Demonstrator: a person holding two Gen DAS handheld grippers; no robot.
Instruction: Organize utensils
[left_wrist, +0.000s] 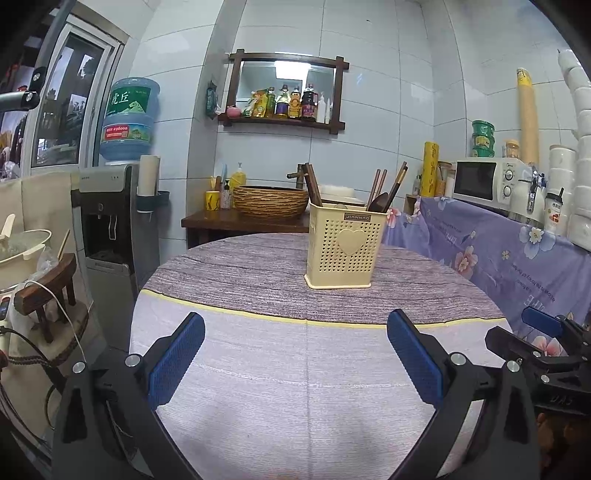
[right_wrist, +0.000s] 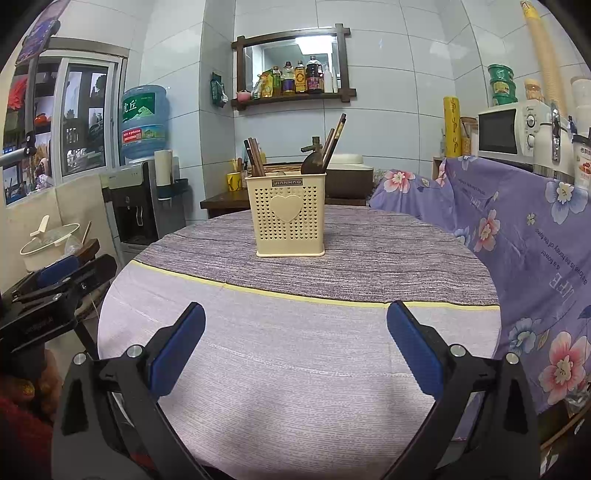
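I see a yellow holder (left_wrist: 344, 248) with little holes and a heart on its front. It stands upright on the round table (left_wrist: 295, 369), on the far, darker part of the cloth, past the yellow stripe. Brown chopsticks (left_wrist: 391, 184) and a dark spoon (left_wrist: 378, 202) stick up out of the holder.

My left gripper (left_wrist: 295, 363) is on the near side of the holder, well apart from it. Its blue pads (left_wrist: 177, 362) are spread wide and hold nothing.

My right gripper (right_wrist: 295, 354) is also well back from the holder. It is wide open too, with nothing between its pads.

A white microwave (right_wrist: 511, 127) sits far to the right of the holder.
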